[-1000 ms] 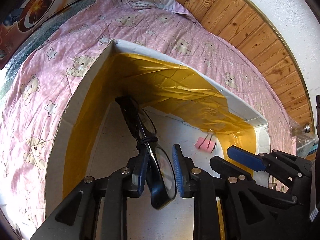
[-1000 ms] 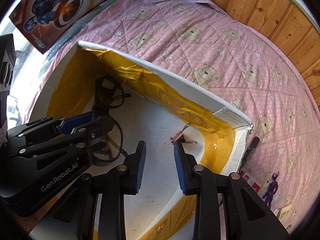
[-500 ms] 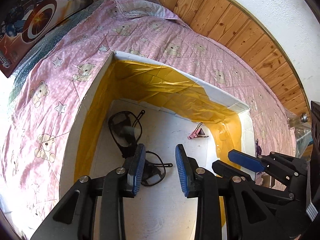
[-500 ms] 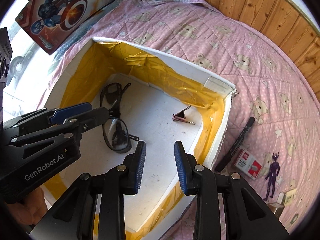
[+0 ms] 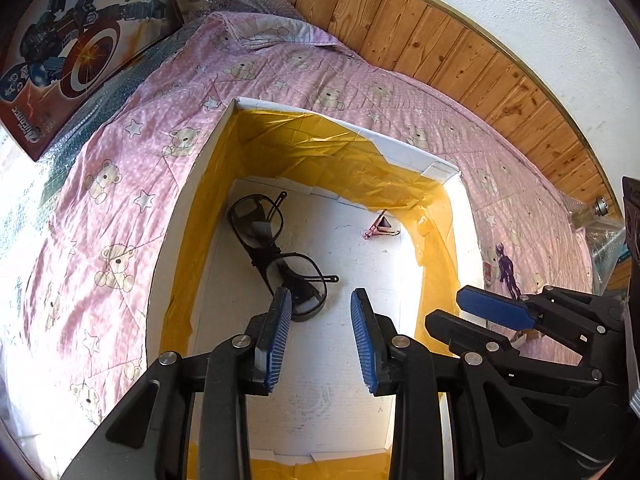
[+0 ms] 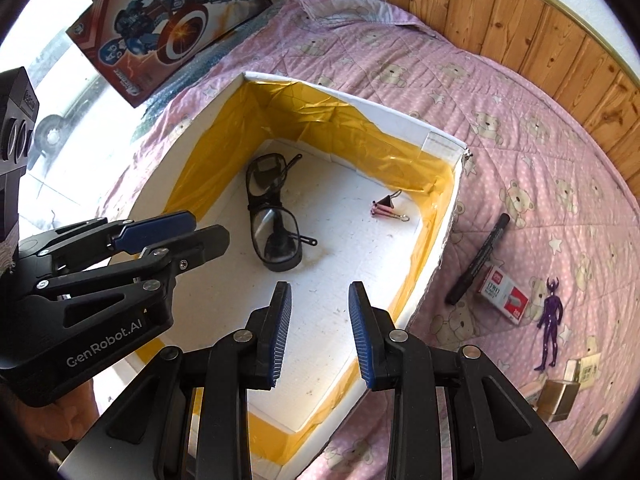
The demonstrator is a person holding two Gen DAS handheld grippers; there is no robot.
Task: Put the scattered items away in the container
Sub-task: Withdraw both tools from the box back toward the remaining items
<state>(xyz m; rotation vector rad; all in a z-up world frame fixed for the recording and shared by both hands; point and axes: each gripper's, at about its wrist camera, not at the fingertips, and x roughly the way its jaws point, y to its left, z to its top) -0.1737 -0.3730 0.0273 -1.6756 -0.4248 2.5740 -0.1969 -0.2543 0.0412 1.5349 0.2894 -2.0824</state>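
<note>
Pink quilted bedspread (image 6: 400, 52) printed with bears and stars, wooden wall panelling (image 6: 520, 20) behind. Sitting on it, a white foam box lined with yellow tape (image 6: 224, 152).

Already on the box floor: black-framed clear safety glasses (image 6: 272, 216) along the left side, temples folded; pink binder clip (image 6: 386, 208) near the far right corner.

Left hand-held gripper (image 5: 320, 296) above the near part of the box, jaws wide, gripping nothing, glasses lying free just beyond the left fingertip. Right hand-held gripper (image 6: 316, 286) likewise wide and empty, over the near right part of the box.

Outside, toward the right edge of the bedspread: black marker pen (image 6: 478, 260) just beside the box's right wall, small white-and-red staples carton (image 6: 504, 294) close against its lower end, purple toy figure (image 6: 550, 320) further right, two small beige blocks (image 6: 568, 384) nearer.

Looks like a pause between items: two in, several out, both grippers empty, a fresh pick due. Probably calls for swinging the right gripper out over the right wall, lining the jaws across the marker's barrel, lowering onto the soft quilt and closing.
</note>
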